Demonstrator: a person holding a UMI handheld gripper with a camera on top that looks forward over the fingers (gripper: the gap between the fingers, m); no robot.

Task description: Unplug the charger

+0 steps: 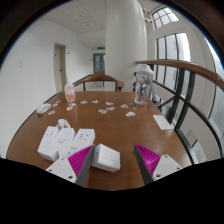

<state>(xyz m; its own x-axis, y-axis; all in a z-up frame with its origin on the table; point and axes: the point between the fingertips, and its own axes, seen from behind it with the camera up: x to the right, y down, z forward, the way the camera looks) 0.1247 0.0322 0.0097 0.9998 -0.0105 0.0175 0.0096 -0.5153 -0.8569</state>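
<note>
A white charger block (105, 157) lies on the brown wooden table (125, 135), between my fingers and close to the left one, with a clear gap on its right side. My gripper (113, 160) is open, and its magenta pads (80, 158) stand to either side of the charger. Just left of and beyond the left finger lie white power strips (82, 140) and another white strip (50, 145). I cannot tell whether the charger is plugged into anything.
Several small white items are scattered across the far half of the table. A pinkish bottle (70, 92) stands at the far left, a clear vessel (143, 85) at the far right, and a white flat box (163, 122) to the right. Chairs ring the table.
</note>
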